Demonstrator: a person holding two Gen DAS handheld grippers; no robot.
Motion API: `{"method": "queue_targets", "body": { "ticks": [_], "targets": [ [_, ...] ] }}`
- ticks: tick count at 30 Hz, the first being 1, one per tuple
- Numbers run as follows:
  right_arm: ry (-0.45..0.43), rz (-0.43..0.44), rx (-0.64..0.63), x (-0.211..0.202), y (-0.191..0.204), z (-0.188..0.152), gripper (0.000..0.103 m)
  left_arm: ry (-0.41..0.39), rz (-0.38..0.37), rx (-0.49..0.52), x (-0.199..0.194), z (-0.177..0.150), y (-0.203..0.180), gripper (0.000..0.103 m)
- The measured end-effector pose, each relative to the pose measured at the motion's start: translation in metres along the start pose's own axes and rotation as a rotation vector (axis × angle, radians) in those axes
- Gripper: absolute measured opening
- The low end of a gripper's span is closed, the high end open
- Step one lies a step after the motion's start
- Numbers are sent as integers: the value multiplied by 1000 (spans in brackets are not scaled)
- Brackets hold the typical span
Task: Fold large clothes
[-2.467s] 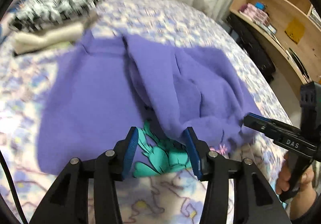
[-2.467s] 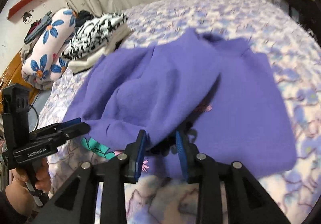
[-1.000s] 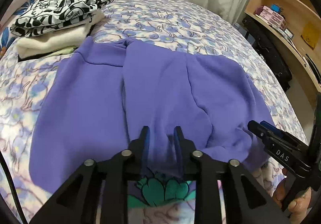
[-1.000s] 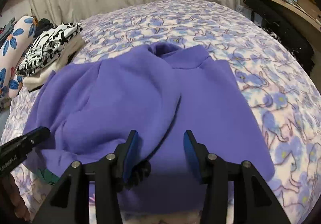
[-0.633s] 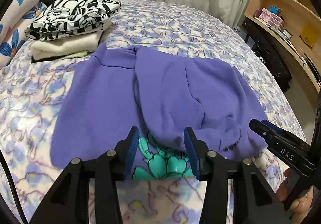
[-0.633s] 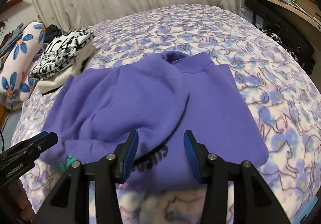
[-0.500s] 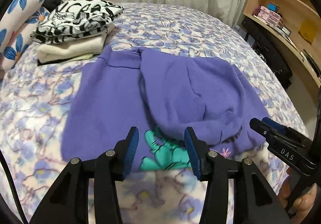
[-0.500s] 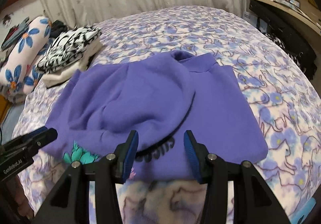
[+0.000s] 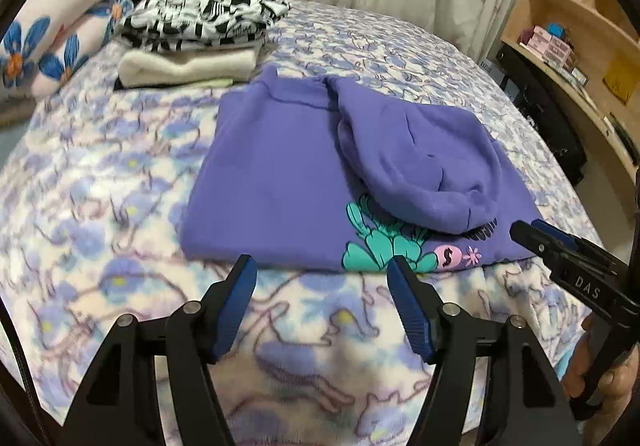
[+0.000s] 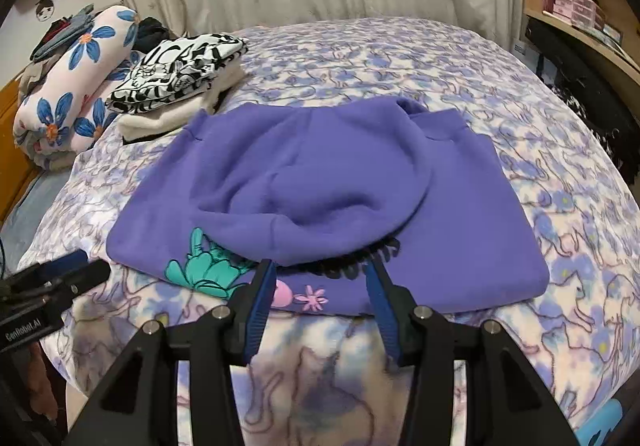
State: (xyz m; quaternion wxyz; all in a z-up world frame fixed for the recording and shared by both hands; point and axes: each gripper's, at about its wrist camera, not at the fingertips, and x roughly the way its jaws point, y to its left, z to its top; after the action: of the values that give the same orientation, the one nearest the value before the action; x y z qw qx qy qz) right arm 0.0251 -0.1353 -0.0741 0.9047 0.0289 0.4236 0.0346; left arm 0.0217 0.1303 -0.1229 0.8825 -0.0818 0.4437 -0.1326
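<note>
A purple sweatshirt (image 9: 280,174) lies flat on the bed, its sleeve part folded over the right half, with a teal print at the near hem. It also shows in the right wrist view (image 10: 460,206). My left gripper (image 9: 322,278) is open and empty, just short of the near hem. My right gripper (image 10: 320,278) is open and empty, its tips at the near hem by the pink print. Each gripper shows in the other's view: the right one (image 9: 560,258), the left one (image 10: 60,278).
A stack of folded clothes (image 9: 192,42) with a black-and-white top piece sits at the far left of the bed (image 9: 100,206). A flowered pillow roll (image 10: 68,86) lies beyond it. Wooden shelves (image 9: 580,26) stand to the right. Curtains hang behind.
Both grippers let go of the purple cloth and pulled back toward the near bed edge. The folded-over part now rests on the sweatshirt, and the whole garment is in view.
</note>
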Motion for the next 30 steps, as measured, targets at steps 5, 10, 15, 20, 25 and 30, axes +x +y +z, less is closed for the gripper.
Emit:
{"method": "queue_targets", "body": {
  "ticks": [5, 10, 15, 20, 25, 30],
  "targets": [
    [-35, 23, -28, 0, 13, 8, 47, 45, -143, -136, 24, -15, 24, 68],
    [-51, 30, -57, 11, 24, 19, 46, 40, -215, -272, 53, -20, 46, 68],
    [-69, 8, -64, 31, 27, 39, 44, 29, -258, -375, 84, -10, 61, 68],
    [-85, -30, -55, 63, 22, 62, 44, 36, -258, -389, 113, 11, 61, 71],
    [5, -20, -29, 112, 13, 58, 26, -16, -262, -443, 124, 30, 61, 67],
    [-6, -20, -47, 125, 16, 42, 25, -90, -183, -416, 118, 43, 53, 22]
  ]
}}
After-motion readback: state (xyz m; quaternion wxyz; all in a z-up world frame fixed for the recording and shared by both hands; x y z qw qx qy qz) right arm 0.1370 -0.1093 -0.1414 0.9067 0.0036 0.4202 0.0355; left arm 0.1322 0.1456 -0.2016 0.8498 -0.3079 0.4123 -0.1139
